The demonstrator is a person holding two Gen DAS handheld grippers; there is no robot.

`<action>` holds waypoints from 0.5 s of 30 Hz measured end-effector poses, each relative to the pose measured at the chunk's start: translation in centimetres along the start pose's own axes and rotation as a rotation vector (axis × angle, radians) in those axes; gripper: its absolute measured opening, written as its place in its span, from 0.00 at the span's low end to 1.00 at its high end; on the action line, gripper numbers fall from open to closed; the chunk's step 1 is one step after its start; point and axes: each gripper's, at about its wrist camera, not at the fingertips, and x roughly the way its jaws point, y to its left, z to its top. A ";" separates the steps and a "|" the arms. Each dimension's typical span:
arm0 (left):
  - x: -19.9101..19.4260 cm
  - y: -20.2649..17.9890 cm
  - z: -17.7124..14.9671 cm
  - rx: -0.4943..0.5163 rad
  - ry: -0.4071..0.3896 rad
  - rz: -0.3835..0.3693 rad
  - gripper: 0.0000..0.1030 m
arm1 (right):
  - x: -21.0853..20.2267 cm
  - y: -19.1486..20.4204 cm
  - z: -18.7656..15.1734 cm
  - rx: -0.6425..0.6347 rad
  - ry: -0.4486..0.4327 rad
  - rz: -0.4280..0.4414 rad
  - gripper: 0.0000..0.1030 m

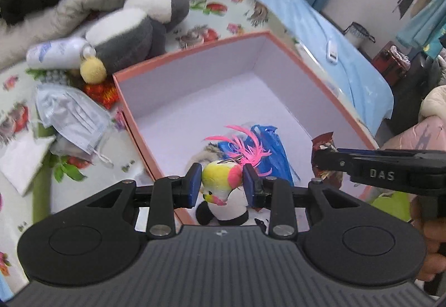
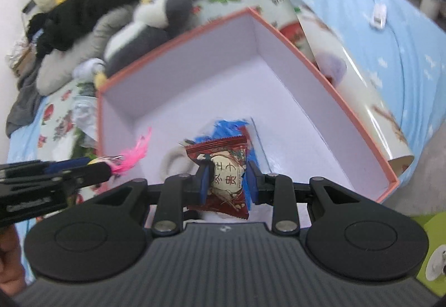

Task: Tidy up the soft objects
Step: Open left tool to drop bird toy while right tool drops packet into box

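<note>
- Evidently light and squashy, the small plush bird [image 1: 223, 181] is pinched at its head by the left gripper [image 1: 223, 184] over the near corner of the pink-rimmed box [image 1: 195, 48].
- Right gripper [image 2: 227, 181] jaws pinch a crinkly, slippery snack packet [image 2: 223, 176] by its middle, also above the box.
- Both look safe to drop.
- Box sits on a cluttered bed [image 1: 320, 36], penguin plush [image 1: 133, 28] at its far edge.

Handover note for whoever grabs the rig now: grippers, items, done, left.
Left gripper: shut on small bird plush, over the box.
Right gripper: shut on red snack packet, also over the box.
Done: blue plastic bag already inside.
Left: release both into the box; penguin plush, face masks and white bottle are on the bed beside it.
</note>
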 end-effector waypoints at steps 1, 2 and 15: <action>0.6 0.1 0.2 -0.015 0.019 -0.004 0.36 | 0.5 -0.4 0.1 0.006 0.014 -0.007 0.31; 1.2 0.2 0.5 -0.029 0.042 -0.007 0.36 | 0.8 -0.6 0.2 0.008 0.018 -0.014 0.31; 4.5 -0.6 0.6 -0.003 0.114 0.015 0.44 | 1.7 -1.6 0.6 0.015 0.040 -0.022 0.49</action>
